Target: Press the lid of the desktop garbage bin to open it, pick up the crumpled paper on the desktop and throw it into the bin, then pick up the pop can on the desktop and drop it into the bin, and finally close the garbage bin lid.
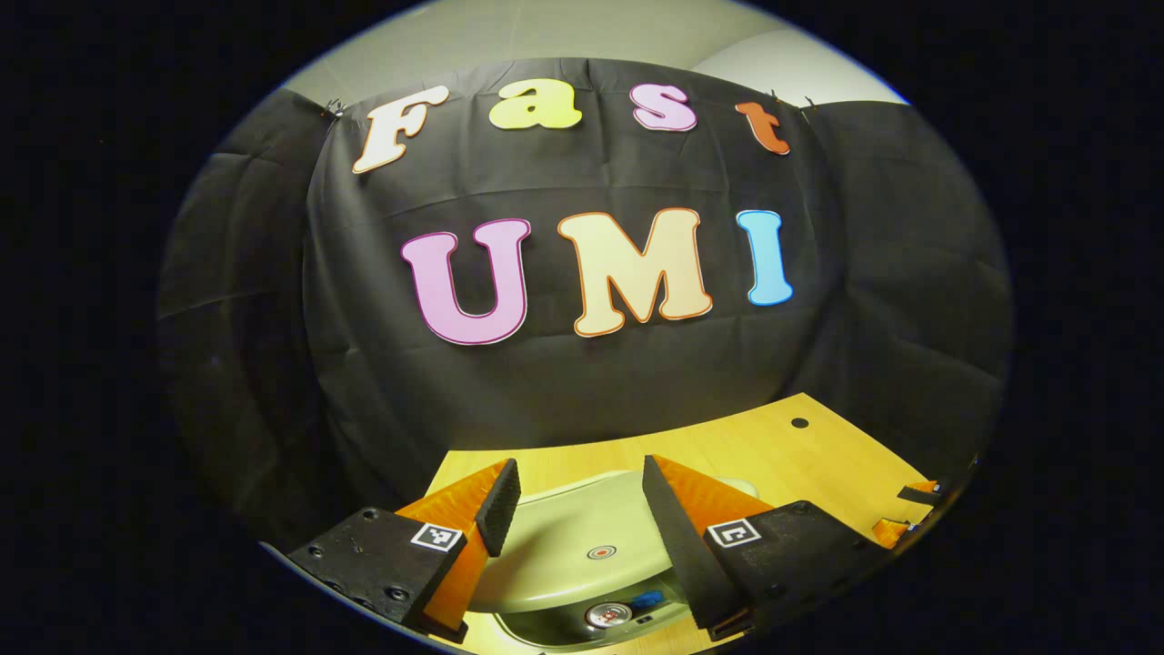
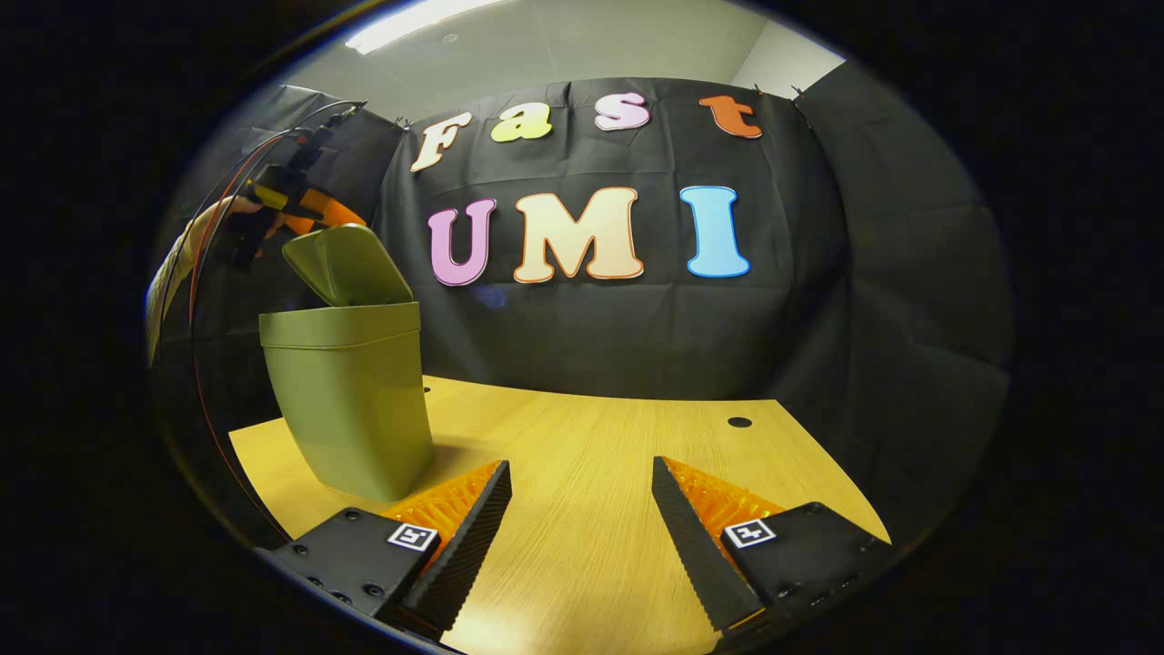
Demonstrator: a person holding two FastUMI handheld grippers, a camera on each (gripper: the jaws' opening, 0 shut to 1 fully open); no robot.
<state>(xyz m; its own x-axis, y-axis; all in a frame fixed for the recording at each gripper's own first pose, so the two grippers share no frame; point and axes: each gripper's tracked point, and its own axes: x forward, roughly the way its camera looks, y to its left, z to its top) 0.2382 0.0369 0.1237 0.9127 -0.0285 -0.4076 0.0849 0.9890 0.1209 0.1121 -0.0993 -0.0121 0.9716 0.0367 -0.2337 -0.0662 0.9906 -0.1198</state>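
Note:
The olive-green bin [image 2: 350, 409] stands on the left of the wooden table [image 2: 591, 437], with its lid [image 2: 350, 264] tilted up. My left gripper [image 1: 579, 466] hovers open just above that lid [image 1: 564, 537], one finger on each side and nothing between them. Under the lid's raised edge, inside the bin, I see the silver top of a pop can [image 1: 607, 615] and a blue scrap [image 1: 647, 599]. In the right gripper view a hand holds the left gripper [image 2: 291, 205] over the lid. My right gripper [image 2: 579, 468] is open over bare tabletop, to the right of the bin.
A round cable hole [image 2: 739, 422] sits near the table's far right edge, also seen as a dark hole [image 1: 799, 423]. Black cloth walls close in behind and beside the table. Red cables [image 2: 195, 273] trail from the left gripper.

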